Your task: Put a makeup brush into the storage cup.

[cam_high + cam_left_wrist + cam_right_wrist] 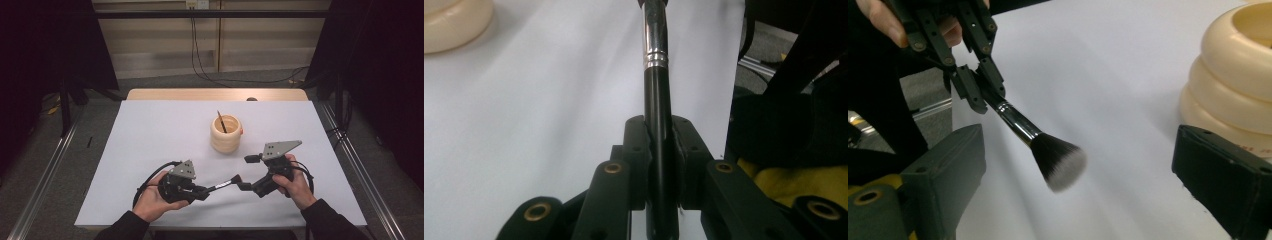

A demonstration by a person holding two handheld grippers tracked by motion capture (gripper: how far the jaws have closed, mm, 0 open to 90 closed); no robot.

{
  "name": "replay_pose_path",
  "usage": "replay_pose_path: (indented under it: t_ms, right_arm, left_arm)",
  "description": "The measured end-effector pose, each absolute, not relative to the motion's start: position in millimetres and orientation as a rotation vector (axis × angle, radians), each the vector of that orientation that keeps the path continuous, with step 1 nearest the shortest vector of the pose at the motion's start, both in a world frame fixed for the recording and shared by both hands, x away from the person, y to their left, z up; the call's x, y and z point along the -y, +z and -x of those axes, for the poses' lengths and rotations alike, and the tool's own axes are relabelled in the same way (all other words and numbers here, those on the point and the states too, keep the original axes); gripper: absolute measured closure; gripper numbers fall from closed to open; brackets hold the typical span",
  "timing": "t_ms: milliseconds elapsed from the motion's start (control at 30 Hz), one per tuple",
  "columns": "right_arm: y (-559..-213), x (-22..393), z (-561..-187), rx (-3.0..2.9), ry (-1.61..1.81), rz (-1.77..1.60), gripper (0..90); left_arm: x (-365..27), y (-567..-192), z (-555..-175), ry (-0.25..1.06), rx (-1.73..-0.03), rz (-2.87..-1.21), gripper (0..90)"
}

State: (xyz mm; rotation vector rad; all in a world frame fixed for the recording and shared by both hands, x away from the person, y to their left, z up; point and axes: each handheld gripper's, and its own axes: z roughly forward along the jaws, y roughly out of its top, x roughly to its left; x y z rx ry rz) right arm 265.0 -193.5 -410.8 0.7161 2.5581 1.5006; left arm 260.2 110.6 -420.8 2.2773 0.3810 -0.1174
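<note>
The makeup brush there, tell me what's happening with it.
A person holds a gripper in each hand over a white table. The left gripper is shut on the handle of the makeup brush, bristles toward the right gripper, whose jaws stand open around the bristles without touching them. A ribbed cream holder behind holds a thin stick.

The brush [1040, 145] sits between both claws, holder [226, 134] on the table [150, 140] behind.

The right tongs [1083, 165] stand wide apart with the makeup brush [1038, 145] head between them, untouched. The left tongs [979, 85] clamp the brush handle. A cream ribbed holder [1233, 80] stands right of the brush on the white surface [1098, 60].
</note>
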Motion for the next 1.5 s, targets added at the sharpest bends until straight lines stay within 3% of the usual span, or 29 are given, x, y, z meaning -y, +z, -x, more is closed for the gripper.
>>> replay_pose_path:
  t_ms: [733, 1500]
  right_arm:
    - [-404, 201, -260, -2.342, 1.598, -0.675, 2.4]
    - [-406, 200, -265, -2.353, 1.832, -0.625, 12.3]
  left_arm:
    - [-120, -415, -253, -0.041, -0.409, -2.145, 79.3]
    - [-125, -413, -252, 0.048, -0.411, -1.956, 79.3]
